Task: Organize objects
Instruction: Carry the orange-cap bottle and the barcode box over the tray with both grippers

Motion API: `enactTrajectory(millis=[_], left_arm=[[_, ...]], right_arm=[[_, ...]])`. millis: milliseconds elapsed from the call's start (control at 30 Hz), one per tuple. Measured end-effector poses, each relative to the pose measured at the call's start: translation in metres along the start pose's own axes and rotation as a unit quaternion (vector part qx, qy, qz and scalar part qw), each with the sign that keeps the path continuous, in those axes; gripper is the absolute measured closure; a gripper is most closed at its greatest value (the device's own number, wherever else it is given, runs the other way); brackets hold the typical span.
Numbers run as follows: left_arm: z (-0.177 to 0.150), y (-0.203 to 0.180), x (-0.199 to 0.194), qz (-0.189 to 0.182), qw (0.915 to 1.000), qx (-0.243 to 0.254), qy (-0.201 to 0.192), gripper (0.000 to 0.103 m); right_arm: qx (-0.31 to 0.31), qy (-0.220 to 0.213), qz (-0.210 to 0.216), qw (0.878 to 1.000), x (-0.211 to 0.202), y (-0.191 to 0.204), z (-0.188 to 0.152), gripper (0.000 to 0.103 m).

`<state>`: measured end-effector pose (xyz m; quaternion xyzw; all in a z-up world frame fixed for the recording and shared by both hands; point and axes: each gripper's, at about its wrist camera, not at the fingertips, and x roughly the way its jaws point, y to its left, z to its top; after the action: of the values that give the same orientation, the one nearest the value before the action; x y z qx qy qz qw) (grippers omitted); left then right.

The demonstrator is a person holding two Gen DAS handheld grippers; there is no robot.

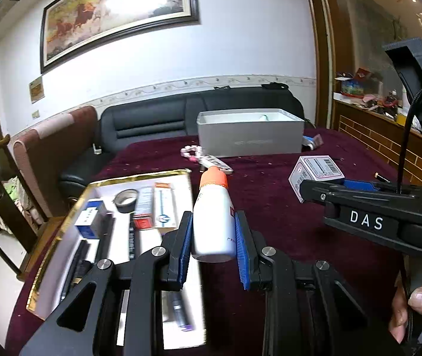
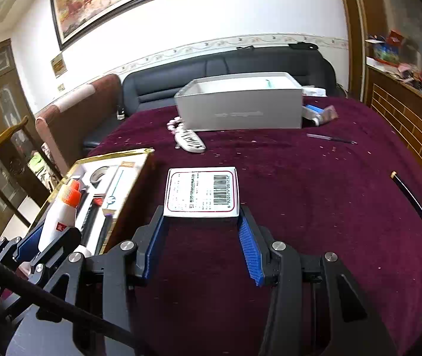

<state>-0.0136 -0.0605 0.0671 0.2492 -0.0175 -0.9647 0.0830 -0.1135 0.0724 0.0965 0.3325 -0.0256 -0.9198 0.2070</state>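
1. Left wrist view: left gripper (image 1: pixel 213 244) is pinching a white bottle (image 1: pixel 213 225) w/ an orange cap (image 1: pixel 214 178); the blue pads (image 1: pixel 241 247) press its lower body from both sides, cap pointing away from the camera. Bottle hangs over the right edge of the gold-rimmed tray (image 1: pixel 62 231), which sits at the table's (image 1: pixel 285 222) near-left corner and already holds small boxes, a tape roll and pens

2. Risk here: grip is low on a smooth round bottle, so it could pivot or slip out if tilted further. Tray is crowded; setting it down blind may knock the tape roll or land it on the rim

3. Same view: right gripper (image 1: pixel 308 188) close by on the right, holding a small white box (image 1: pixel 314 172). Both tools near each other, so they could clash if both head for the tray

4. Right wrist view: right gripper (image 2: pixel 202 222) is clamped on the small white box (image 2: pixel 202 191), barcode face up, only its near end between the pads; it looks lifted off the table, tho can't tell for sure

5. Risk: shallow hold, box could tip fwd and drop on the cloth. Grey box (image 2: pixel 240 109) at the far edge is the other likely target; a wrong pick of container mis-sorts it

6. Left gripper w/ the bottle shows at lower left, tray just behind it
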Motion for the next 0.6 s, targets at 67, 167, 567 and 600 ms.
enactTrajectory(millis=[67, 167, 567, 600], left_arm=[[-0.002, 0.009, -0.003, 0.005, 1.0000, -0.004, -0.002, 0.080], [-0.004, 0.022, -0.005, 0.010, 0.9999, -0.012, -0.003, 0.080], [-0.013, 0.064, -0.005, 0.023, 0.9988, -0.044, -0.001, 0.080], [-0.013, 0.067, -0.004, 0.023, 0.9987, -0.046, -0.001, 0.080]], right_arm=[[-0.009, 0.001, 0.004, 1.000, 0.001, 0.013, 0.000, 0.057], [-0.020, 0.003, 0.007, 1.000, 0.002, 0.028, -0.001, 0.057], [-0.057, 0.020, 0.013, 0.998, 0.016, 0.075, -0.008, 0.057], [-0.059, 0.021, 0.013, 0.998, 0.017, 0.078, -0.008, 0.057]])
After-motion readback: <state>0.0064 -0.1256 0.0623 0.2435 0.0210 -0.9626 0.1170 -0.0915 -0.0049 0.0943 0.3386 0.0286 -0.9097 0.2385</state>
